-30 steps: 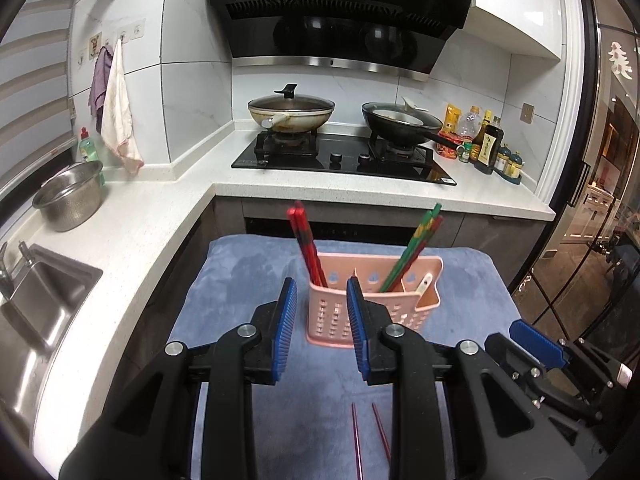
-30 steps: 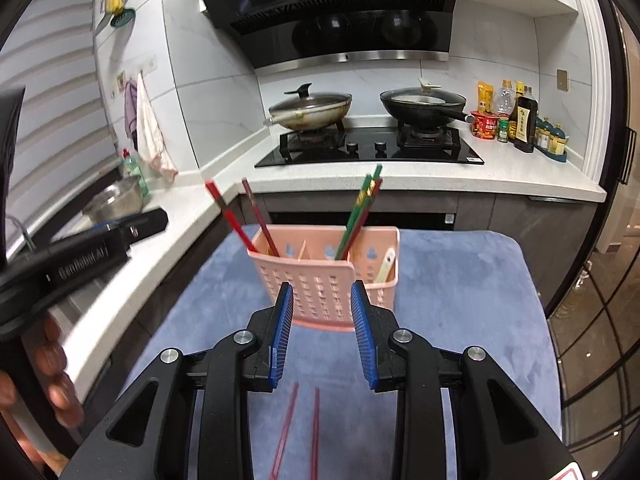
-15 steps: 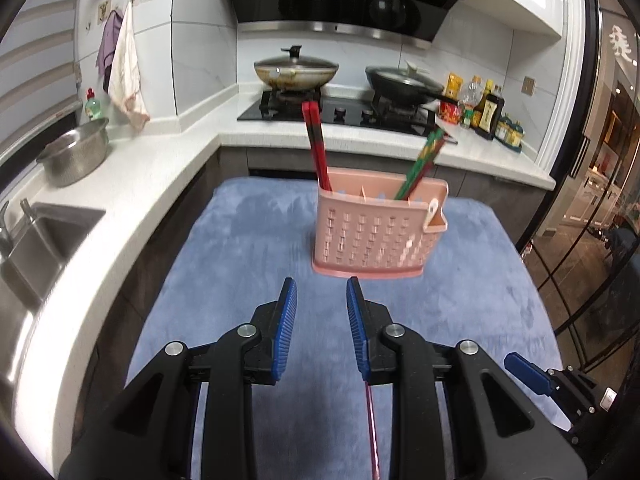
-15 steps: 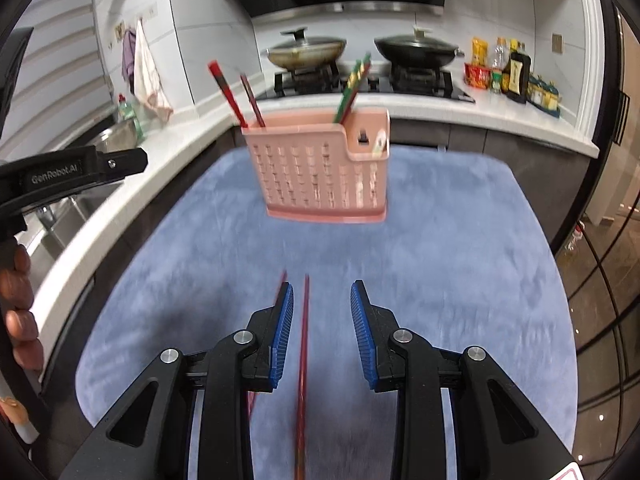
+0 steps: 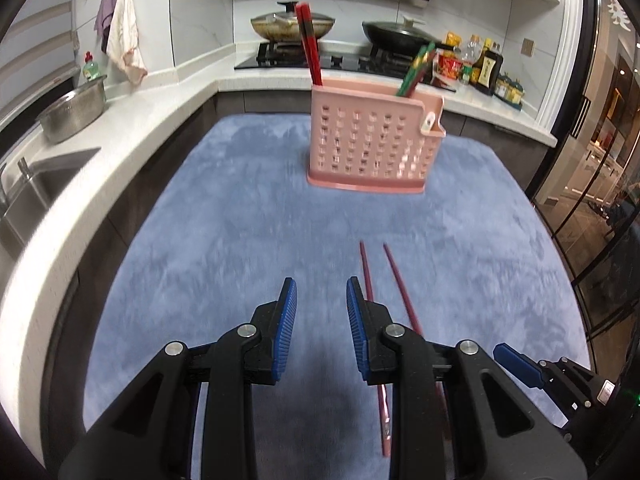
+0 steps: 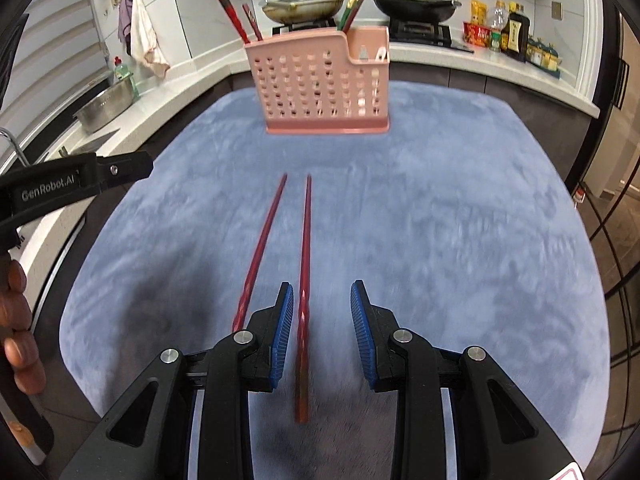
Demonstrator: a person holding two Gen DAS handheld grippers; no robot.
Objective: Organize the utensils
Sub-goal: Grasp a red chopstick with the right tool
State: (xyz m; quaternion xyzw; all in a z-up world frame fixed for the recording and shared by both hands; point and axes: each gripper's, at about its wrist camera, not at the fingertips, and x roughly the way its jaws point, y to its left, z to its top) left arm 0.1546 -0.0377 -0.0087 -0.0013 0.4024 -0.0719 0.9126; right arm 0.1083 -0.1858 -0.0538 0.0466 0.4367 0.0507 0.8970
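Two red chopsticks (image 6: pixel 305 240) lie on the blue mat (image 6: pixel 460 220) before the pink holder (image 6: pixel 320 84); my right gripper (image 6: pixel 322 320) straddles one, unclenched, my left gripper (image 5: pixel 321 316) hovers beside, also spread.

Red chopsticks (image 6: pixel 305 240) flat before pink caddy (image 6: pixel 322 84)

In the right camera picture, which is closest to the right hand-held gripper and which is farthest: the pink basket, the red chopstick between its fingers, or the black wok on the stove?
1. The red chopstick, lying on the blue mat right between the fingers of the right hand-held gripper.
2. The pink basket, standing farther up the mat.
3. The black wok, at the back on the stove.
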